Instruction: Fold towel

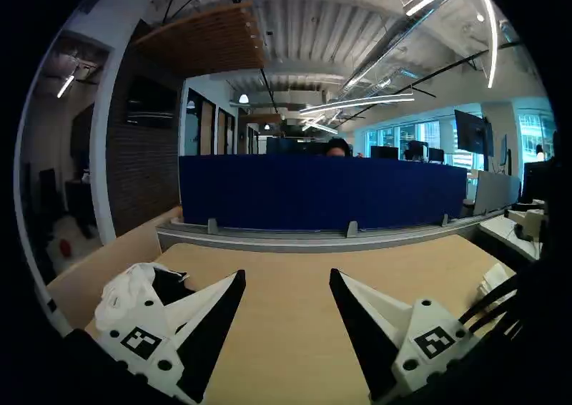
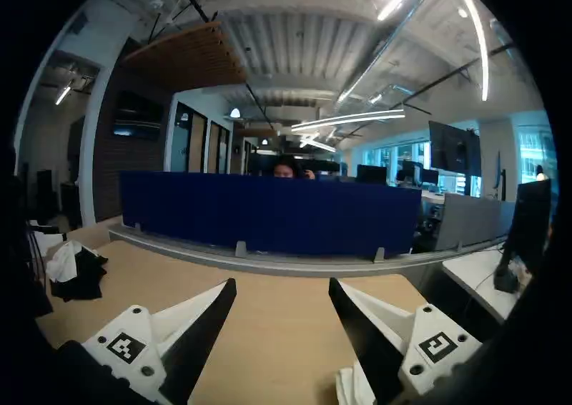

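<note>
**Both grippers wide open over the table, towel off to the left**

The left gripper (image 1: pixel 287 272) hangs over the light wooden tabletop (image 1: pixel 286 333) with its two white, black-padded fingers (image 1: pixel 189 308) spread wide and nothing between them. The task's thing, a crumpled white towel (image 1: pixel 132 287), lies just behind the finger on the left of the left gripper view. It sits near the tabletop's left edge, bunched together with a black cloth (image 1: pixel 170 282). Whether that finger touches the heap cannot be told. Toward the tabletop's right edge, a pale layered thing (image 1: pixel 495 277) sits partly hidden behind black cables, too unclear to identify.

The right gripper (image 2: pixel 282 282) is likewise open wide and holds nothing, with bare wood showing between its fingers (image 2: pixel 182 319). In the right gripper view the crumpled white towel (image 2: pixel 63 262) and the black cloth (image 2: pixel 86 276) lie well apart from this gripper, by the tabletop's left edge. At the near edge, a flat stack of folded white cloth (image 2: pixel 348 387) lies just beside the base of the finger on the right.

Along the tabletop's far edge stands a long blue fabric divider panel (image 1: pixel 314 190). The top of a person's head (image 1: pixel 337 147) shows above it. Past the right edge, a dark monitor (image 2: pixel 529 226) stands on a white desk (image 2: pixel 475 280).
</note>
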